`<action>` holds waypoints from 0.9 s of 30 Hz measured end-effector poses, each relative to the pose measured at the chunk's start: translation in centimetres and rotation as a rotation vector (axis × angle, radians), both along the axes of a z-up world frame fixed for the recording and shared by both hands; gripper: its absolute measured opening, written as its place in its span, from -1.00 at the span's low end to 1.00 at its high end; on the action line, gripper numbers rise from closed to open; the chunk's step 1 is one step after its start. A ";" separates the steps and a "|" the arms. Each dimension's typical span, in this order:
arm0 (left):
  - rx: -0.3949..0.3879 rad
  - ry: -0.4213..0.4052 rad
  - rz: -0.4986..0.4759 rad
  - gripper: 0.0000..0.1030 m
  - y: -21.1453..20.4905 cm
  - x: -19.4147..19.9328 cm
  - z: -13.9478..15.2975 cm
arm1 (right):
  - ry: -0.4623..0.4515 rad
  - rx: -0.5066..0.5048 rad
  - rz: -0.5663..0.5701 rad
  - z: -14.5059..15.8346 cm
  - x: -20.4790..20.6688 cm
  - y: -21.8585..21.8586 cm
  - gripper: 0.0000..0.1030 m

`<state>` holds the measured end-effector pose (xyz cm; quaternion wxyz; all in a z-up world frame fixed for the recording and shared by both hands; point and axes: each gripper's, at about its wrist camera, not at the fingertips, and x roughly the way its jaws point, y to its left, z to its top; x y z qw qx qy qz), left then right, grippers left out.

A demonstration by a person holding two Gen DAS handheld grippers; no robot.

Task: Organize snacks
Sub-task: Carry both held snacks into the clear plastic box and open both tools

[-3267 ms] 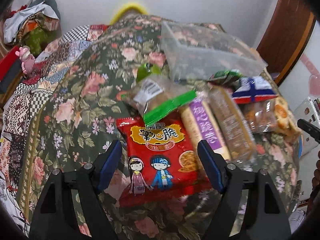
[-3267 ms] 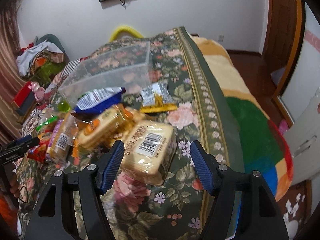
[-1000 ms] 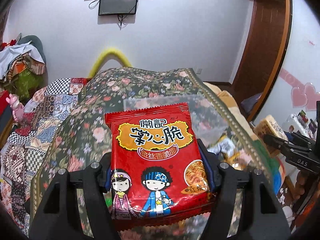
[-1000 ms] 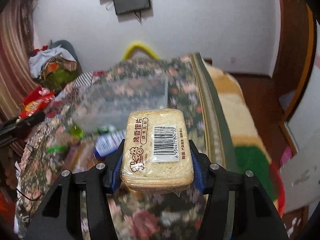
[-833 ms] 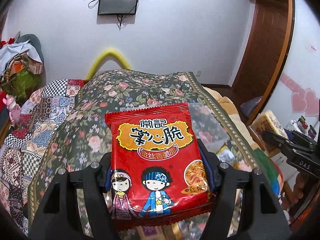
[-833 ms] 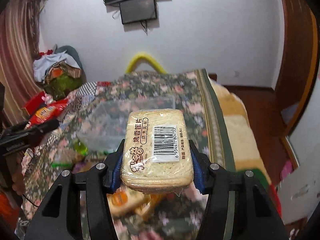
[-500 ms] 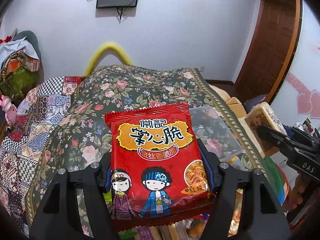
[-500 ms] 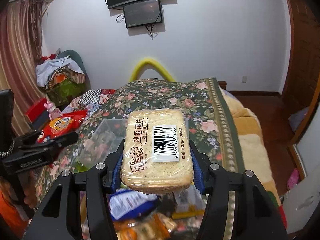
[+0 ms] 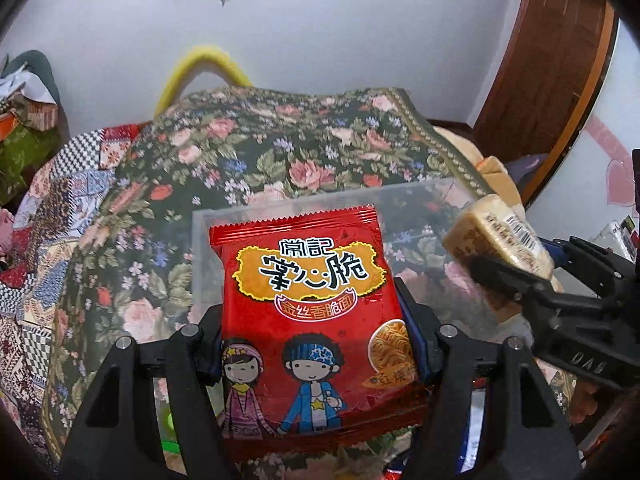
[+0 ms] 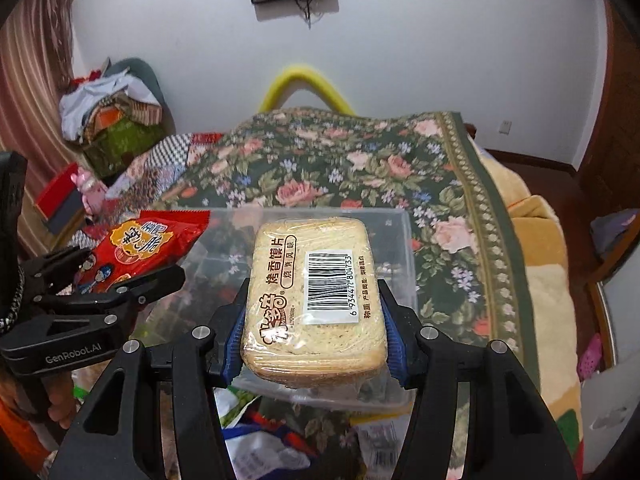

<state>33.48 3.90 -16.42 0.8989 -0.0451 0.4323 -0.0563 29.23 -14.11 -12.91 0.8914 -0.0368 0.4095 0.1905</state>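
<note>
My left gripper point(image 9: 312, 336) is shut on a red noodle-snack bag point(image 9: 308, 312) with two cartoon children, held above the near side of a clear plastic box point(image 9: 280, 208) on the floral bedspread. My right gripper point(image 10: 314, 328) is shut on a wrapped pack of toasted bread slices point(image 10: 316, 292) with a barcode label, also held over the clear plastic box point(image 10: 396, 224). Each gripper shows in the other's view: the right gripper point(image 9: 516, 284) with the bread pack point(image 9: 492, 240) at the right, the left gripper point(image 10: 132, 280) with the red bag point(image 10: 136, 248) at the left.
Several loose snack packets point(image 10: 264, 452) lie on the floral bedspread point(image 10: 360, 160) below the grippers, mostly hidden. A patchwork quilt point(image 9: 52, 216) covers the left of the bed. Piled clothes point(image 10: 108, 108) sit at the back left. A wooden door point(image 9: 560, 60) stands at the right.
Both grippers have carried their packs forward and down towards the clear box, which now lies right beneath them. They have also come closer to each other.
</note>
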 end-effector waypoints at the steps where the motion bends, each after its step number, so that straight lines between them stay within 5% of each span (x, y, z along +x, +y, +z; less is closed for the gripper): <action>1: 0.002 0.009 -0.002 0.31 0.0 0.3 -0.3 | 0.009 -0.009 0.007 -0.3 0.5 0.2 0.02; 15: 0.016 0.042 -0.016 0.32 -0.4 0.7 -2.1 | 0.079 -0.077 0.051 -3.0 1.6 1.3 0.03; 27: -0.004 -0.077 0.004 0.34 1.5 -4.5 4.4 | -0.032 -0.013 0.028 2.6 -1.6 -0.4 0.12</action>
